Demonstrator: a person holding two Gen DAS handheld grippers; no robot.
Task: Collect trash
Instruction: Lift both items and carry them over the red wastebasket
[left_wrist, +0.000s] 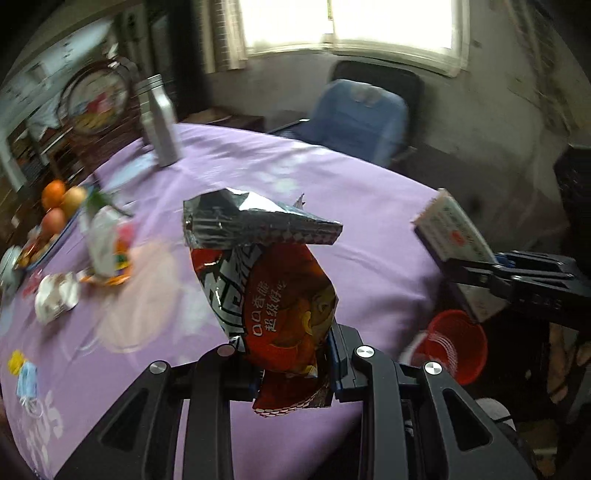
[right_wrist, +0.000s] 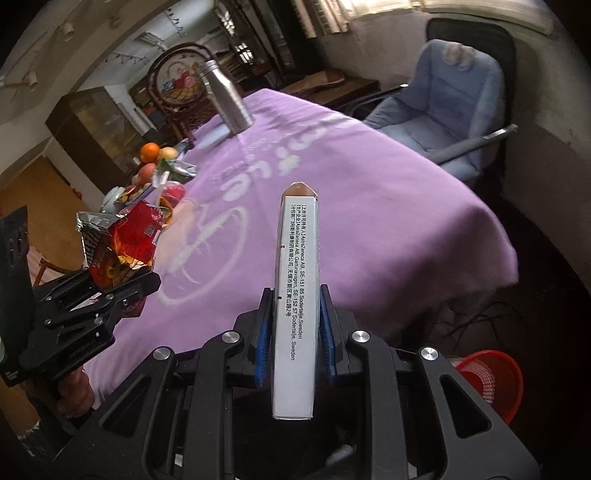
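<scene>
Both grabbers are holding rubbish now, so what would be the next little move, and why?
Probably carry both toward the red mesh bin on the floor past the table's edge. The left gripper is clamped on a red snack bag and the right gripper on a white medicine box, both lifted off the purple tablecloth.

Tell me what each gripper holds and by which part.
Left gripper pinches the red snack bag near its bottom end. Right gripper clamps the white box across its flat faces.

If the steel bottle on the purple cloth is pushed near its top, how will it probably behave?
The steel bottle stands upright, tall on a narrow base, so it would likely tip rather than slide. Its round body would probably roll once it is down. The smooth metal looks slippery, and the soft purple cloth may bunch underneath.
</scene>
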